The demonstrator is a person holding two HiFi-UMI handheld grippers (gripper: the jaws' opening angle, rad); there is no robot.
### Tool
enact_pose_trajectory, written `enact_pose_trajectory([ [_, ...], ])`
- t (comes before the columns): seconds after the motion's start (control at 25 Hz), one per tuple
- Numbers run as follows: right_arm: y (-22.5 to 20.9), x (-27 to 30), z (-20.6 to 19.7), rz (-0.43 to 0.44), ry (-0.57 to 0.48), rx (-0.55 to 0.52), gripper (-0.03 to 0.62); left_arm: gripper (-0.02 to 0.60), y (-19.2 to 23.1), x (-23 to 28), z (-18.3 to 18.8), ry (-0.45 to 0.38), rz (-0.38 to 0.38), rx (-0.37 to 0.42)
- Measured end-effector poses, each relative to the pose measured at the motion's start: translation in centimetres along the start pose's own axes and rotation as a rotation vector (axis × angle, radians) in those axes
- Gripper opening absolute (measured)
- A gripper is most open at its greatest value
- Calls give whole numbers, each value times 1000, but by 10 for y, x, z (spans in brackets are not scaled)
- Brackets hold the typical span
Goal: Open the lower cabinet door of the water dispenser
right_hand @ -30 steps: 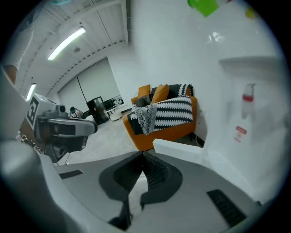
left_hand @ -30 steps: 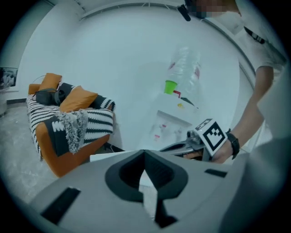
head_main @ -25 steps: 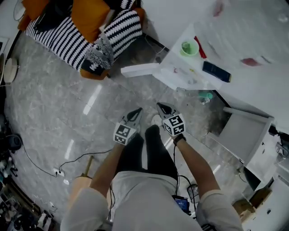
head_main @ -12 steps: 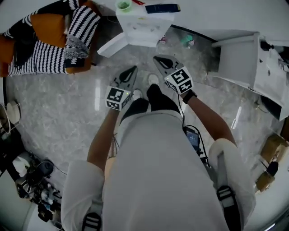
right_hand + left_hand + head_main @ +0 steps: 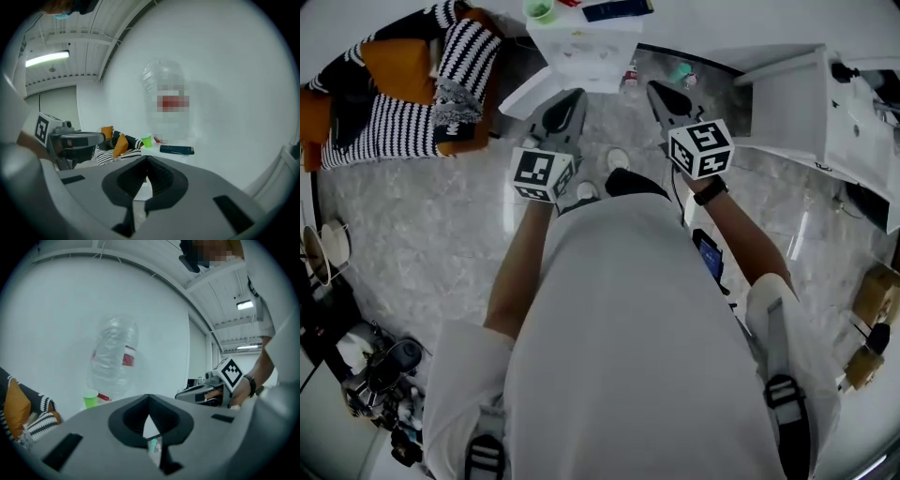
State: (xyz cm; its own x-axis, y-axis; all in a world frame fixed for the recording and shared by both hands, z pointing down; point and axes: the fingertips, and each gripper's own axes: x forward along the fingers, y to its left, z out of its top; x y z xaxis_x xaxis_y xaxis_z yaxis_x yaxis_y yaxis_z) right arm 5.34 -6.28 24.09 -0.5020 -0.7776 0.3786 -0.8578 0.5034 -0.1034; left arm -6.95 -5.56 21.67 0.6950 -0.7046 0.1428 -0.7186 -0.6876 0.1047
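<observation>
Now I hold my two grippers, left gripper (image 5: 572, 96) and right gripper (image 5: 658, 89), side by side before my chest, both pointing ahead, jaws pressed together on nothing. Just beyond their tips stands one water dispenser (image 5: 581, 52), its single lower cabinet door (image 5: 520, 96) angled out leftward, with one green cup (image 5: 540, 9) on top.

Both arms stretched forward from torso, elbows bent, bare forearms showing.
Left gripper (image 5: 568, 101): held just before water dispenser (image 5: 586, 61), nose toward its left front corner, near level. Jaws together, nothing between.
Right gripper (image 5: 664, 94): just right of dispenser, nose angled slightly down. Jaws together, empty.
Grippers side by side, apart, noses roughly parallel.
Left forearm (image 5: 517, 267) and right forearm (image 5: 739, 239) flank torso; dark band on right wrist (image 5: 710, 192).
</observation>
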Motion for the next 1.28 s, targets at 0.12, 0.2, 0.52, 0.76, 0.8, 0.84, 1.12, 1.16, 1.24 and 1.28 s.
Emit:
enact_pose_trajectory([
  [0.12,0,0,13,-9,20,-51,8,5,0,6,19,-30,14,14],
  [0.2,4,0,28,-5,-29,-35,8,5,2,7,33,-52,25,25],
  [0.52,31,3,92,7,-247,-26,8,5,12,3,87,-173,77,107],
  [0.76,38,8,92,17,-225,-63,8,5,4,-5,85,-200,78,107],
  [0.8,38,7,93,11,-229,-76,8,5,5,-7,85,-204,84,109],
  [0.84,39,6,94,5,-233,-87,8,5,7,-8,86,-209,89,108],
  [1.12,41,0,96,-28,-264,-104,8,5,16,-8,87,-214,105,114],
  [1.16,40,-1,97,-32,-268,-107,8,5,16,-9,87,-213,111,119],
  [1.24,39,-3,98,-38,-273,-110,8,5,15,-9,87,-209,118,126],
  [1.28,38,-4,99,-40,-274,-110,8,5,14,-8,87,-206,117,128],
])
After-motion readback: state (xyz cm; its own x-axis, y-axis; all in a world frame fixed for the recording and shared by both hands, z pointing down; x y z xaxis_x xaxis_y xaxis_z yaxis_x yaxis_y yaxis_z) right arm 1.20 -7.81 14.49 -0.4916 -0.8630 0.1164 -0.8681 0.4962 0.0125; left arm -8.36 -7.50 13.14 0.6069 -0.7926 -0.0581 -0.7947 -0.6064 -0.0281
